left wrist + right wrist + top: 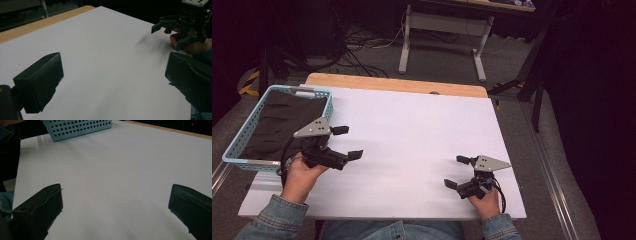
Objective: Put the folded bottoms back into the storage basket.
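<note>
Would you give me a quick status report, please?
Left gripper open, empty. Right gripper open, empty. Basket at table's left, dark cloth inside. Table bare between grippers.

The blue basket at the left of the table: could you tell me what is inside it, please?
The blue basket holds crumpled dark cloth. Anything beneath the cloth is covered.

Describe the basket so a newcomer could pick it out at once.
Find the white table, then its left edge. The basket sits there, partly overhanging, just beyond the left claw. It is light blue with perforated walls and holds dark cloth.
</note>
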The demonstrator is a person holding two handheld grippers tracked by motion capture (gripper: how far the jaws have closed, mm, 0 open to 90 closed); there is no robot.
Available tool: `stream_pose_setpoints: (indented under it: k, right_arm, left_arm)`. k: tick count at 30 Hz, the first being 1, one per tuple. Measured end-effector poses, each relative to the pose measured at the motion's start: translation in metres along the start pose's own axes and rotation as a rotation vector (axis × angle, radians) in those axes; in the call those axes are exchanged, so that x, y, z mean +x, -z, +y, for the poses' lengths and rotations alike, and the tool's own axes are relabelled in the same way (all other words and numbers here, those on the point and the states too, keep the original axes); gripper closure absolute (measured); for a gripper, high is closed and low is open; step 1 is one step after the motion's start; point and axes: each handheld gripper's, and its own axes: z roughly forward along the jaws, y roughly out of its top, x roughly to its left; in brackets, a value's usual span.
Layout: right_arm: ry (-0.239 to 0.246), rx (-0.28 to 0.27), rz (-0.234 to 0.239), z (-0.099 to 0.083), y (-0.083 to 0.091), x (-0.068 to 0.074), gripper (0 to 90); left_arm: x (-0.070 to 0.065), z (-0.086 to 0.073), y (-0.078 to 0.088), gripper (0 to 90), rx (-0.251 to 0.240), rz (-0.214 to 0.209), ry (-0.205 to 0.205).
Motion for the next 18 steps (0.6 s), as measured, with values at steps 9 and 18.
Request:
stream_pose_setpoints:
  k: [9, 18]
  right_arm:
    - [0.002, 0.0, 0.004, 0.0, 0.0, 0.0, 0.2]
    - [0.002, 0.0, 0.006, 0.0, 0.0, 0.001, 0.2]
  left_arm:
    - [-0.002, -0.026, -0.016, 1.5, -0.004, -0.021, -0.008]
    - [0.002, -0.044, -0.034, 0.0, 0.031, -0.039, 0.036]
